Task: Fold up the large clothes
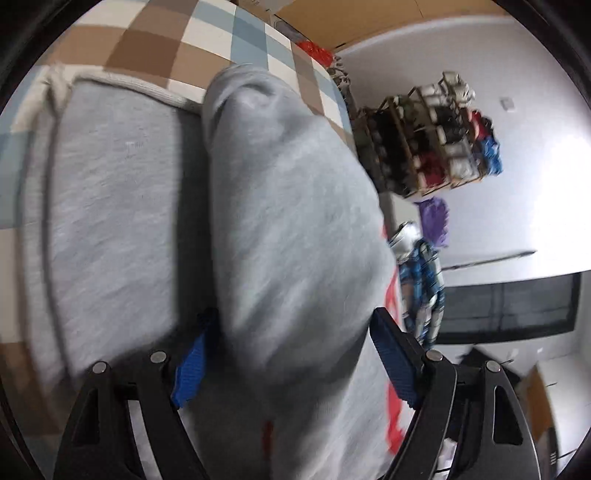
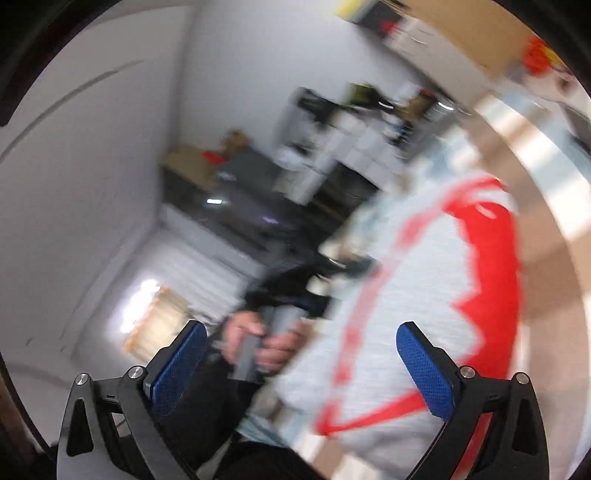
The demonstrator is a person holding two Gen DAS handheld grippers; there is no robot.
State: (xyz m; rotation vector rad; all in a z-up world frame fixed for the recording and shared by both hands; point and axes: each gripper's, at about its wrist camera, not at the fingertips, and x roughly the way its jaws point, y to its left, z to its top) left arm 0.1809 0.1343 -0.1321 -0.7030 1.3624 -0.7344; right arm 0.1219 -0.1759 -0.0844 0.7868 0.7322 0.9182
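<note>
A grey sweatshirt (image 1: 110, 206) lies spread on a checked brown, blue and white cloth (image 1: 207, 33). A thick fold of it (image 1: 291, 206) rises toward the camera and fills the space between the blue pads (image 1: 393, 363) of my left gripper (image 1: 293, 317), which is shut on it. In the blurred right wrist view the sweatshirt's red print (image 2: 491, 266) shows at the right. My right gripper (image 2: 301, 326) stands wide open with nothing held. Beyond it a hand (image 2: 258, 339) grips a grey handle.
A wooden rack of thread spools (image 1: 436, 136) hangs on the white wall, with a purple cloth (image 1: 436, 221) and a blue plaid garment (image 1: 424, 280) below it. A dark counter with appliances (image 2: 258, 184) is across the room in the right wrist view.
</note>
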